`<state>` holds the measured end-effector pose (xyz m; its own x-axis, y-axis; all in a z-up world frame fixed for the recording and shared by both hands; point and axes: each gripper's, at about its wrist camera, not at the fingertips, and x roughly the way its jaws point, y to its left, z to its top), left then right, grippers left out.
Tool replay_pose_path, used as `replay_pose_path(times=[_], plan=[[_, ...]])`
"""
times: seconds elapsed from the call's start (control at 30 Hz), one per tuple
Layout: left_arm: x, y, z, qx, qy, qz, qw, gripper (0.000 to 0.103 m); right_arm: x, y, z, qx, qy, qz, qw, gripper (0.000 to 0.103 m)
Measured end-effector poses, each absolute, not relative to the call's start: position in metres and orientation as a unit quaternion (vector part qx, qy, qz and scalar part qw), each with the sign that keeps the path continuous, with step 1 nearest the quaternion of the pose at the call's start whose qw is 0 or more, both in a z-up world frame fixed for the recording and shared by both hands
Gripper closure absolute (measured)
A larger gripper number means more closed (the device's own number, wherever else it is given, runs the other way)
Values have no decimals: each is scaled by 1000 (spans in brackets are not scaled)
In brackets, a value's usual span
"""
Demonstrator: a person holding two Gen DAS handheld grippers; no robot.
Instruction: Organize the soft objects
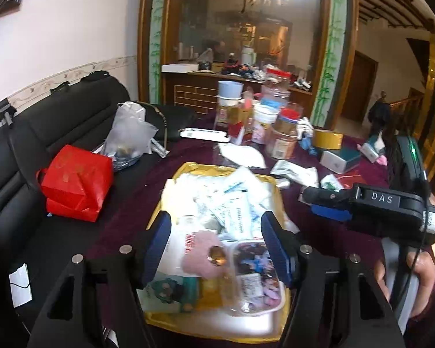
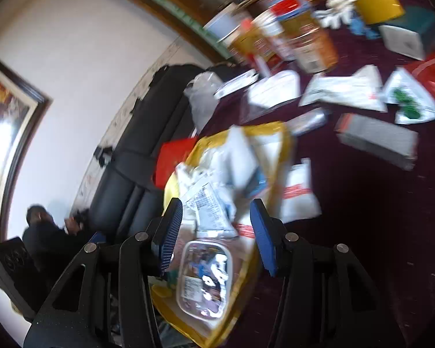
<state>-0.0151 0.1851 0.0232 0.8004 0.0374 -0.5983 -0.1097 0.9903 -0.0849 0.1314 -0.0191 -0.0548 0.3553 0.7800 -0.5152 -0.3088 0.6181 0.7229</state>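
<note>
Maroon tablecloth (image 1: 348, 171) cluttered, black sofa (image 1: 58, 121) alongside, cream wall behind; both hand-held grippers wide, empty.

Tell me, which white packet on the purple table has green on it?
The white packet with the green print, right of the plain white packet. The other packets there show no green.
</note>
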Motion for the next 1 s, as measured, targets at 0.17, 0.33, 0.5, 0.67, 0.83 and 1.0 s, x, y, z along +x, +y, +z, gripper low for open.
replay_pose_path(times=[0.17, 0.33, 0.5, 0.67, 0.83, 1.0], plan=[[-18, 155, 20, -42, 327, 11, 944, 36, 124, -79, -63, 302, 439, 314, 786, 54], [-13, 106, -10, -47, 385, -62, 920, 35, 112, -139, -80, 340, 433, 269, 790, 54], [-1, 53, -55, -63, 432, -147, 887, 35, 97, -198, -104, 374, 430, 220, 792, 42], [20, 23, -85, -86, 444, -175, 875, 35, 94, -245, -134, 415, 434, 193, 776, 42], [45, 17, -91, -125, 435, -170, 875, 35, 98, -265, -145, 453, 406, 195, 770, 42], [66, 12, -99, -129, 417, -142, 889, 34, 100, -243, -136, 374, 411, 178, 812, 42]])
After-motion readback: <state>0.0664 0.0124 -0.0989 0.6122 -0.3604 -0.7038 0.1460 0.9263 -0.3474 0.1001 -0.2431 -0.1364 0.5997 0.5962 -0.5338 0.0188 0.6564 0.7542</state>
